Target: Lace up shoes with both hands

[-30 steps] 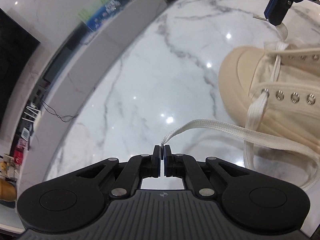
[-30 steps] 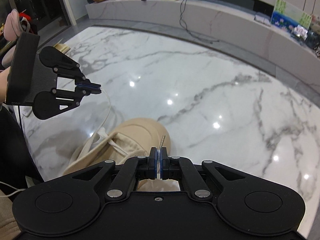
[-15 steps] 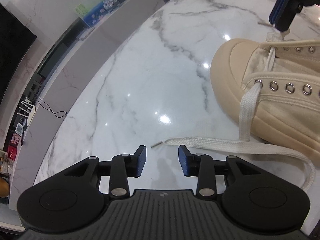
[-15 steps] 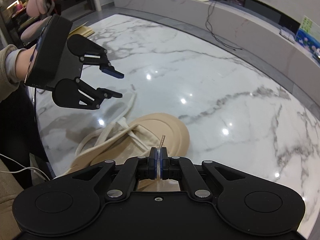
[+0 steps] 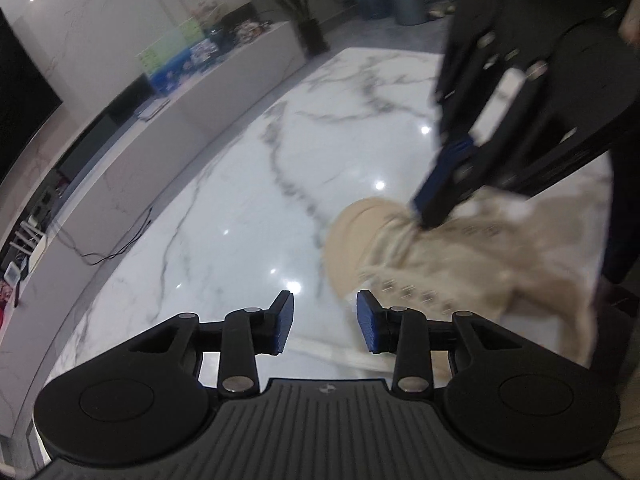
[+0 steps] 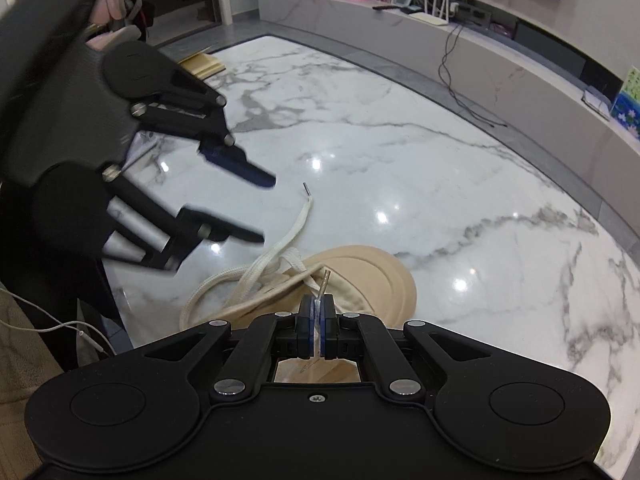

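Marble table (image 6: 440, 168) carries your beige canvas shoe (image 6: 360, 276), toe outward. Your left gripper (image 5: 324, 322) hovers tilted above it, jaws spread, empty. Your right gripper (image 6: 318, 330) pinches one flat woven lace's tip (image 6: 323, 282); the other tip (image 6: 306, 189) lies loose.

The shoe (image 5: 460, 276) is motion-blurred in the left wrist view, its heel hidden behind the right gripper (image 5: 434, 204).
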`<state>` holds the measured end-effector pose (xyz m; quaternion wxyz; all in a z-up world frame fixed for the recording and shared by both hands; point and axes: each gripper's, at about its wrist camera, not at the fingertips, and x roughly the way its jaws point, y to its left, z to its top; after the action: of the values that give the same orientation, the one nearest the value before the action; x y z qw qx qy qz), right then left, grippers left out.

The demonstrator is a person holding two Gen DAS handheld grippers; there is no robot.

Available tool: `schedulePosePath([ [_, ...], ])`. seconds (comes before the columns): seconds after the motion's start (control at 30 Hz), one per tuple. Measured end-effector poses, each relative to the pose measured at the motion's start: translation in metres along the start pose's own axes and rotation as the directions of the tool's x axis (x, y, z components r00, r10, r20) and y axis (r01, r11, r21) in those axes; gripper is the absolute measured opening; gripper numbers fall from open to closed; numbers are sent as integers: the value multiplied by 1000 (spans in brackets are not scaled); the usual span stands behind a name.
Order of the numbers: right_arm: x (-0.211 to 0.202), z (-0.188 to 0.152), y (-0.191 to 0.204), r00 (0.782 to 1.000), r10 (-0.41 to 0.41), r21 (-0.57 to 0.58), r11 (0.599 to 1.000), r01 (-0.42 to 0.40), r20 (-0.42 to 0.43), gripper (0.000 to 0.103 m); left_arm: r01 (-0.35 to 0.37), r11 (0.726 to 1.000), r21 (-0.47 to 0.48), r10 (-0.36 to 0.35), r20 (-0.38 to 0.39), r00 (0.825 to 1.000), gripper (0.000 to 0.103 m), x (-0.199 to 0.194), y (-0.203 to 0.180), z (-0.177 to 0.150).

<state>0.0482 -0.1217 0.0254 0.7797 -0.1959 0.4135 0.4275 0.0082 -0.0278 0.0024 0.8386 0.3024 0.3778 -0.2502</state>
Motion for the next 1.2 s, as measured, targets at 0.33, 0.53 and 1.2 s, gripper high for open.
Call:
schedulePosePath([
  [0.33, 0, -4, 4, 1000, -3, -4, 1000, 3, 9, 1, 49, 999, -24, -49, -20, 999, 20, 10, -21, 7],
  [0.53, 2, -5, 7, 1000, 8, -20, 1000, -8, 9, 1, 59, 997, -54, -62, -47, 997, 7, 17, -15, -2],
  [1.2, 20, -3, 0, 1000, 12, -28, 1000, -13, -29, 1, 79, 991, -106, -80, -4, 997, 19, 6, -21, 3],
])
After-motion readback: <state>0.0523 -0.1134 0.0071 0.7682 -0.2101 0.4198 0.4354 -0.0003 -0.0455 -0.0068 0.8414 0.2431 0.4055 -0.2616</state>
